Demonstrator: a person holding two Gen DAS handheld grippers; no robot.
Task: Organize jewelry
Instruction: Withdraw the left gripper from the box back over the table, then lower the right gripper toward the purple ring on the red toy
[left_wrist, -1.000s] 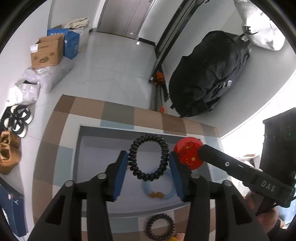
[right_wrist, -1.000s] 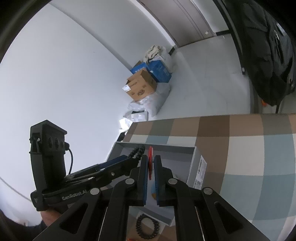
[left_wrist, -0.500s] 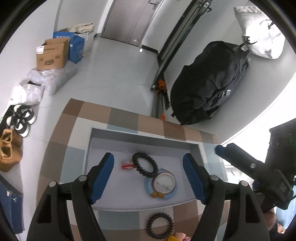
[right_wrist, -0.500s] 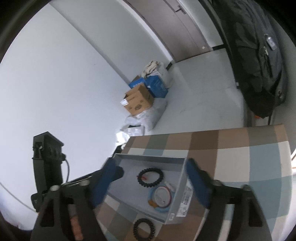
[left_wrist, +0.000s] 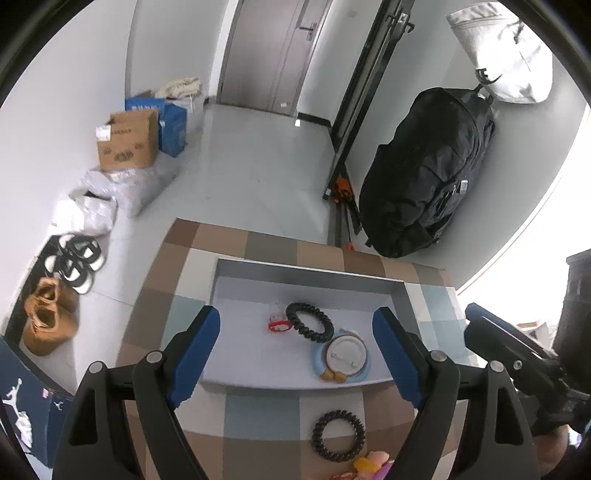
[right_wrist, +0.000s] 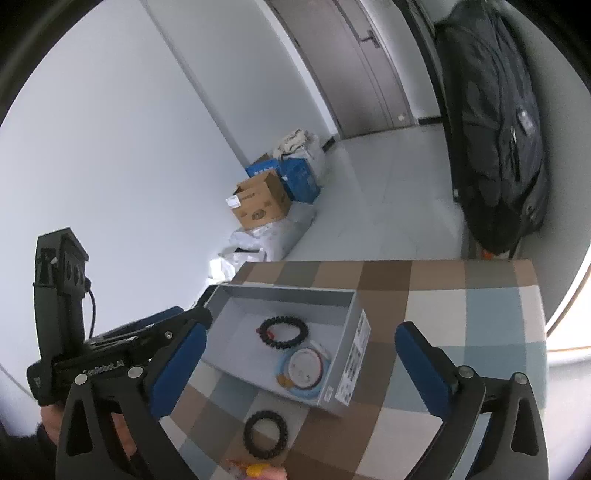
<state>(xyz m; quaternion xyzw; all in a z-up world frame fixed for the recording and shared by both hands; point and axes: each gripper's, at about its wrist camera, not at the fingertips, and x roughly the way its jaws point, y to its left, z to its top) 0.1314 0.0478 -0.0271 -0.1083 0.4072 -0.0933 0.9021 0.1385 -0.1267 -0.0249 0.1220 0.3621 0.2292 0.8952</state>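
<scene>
A grey open box lies on the checked table. Inside it are a black spiral bracelet, a small red piece, and a round white disc on a pale blue ring. A second black spiral bracelet lies on the table in front of the box. My left gripper is open and empty, raised above the box's near side. My right gripper is open and empty, above the box's right end.
Small pink and yellow trinkets lie at the table's near edge. Beyond the table on the floor are a large black bag, cardboard boxes, white bags and shoes.
Both grippers opened and pulled back and up. The left one let go of the black bracelet, the right one let go of the red disc; both now lie in the box.
</scene>
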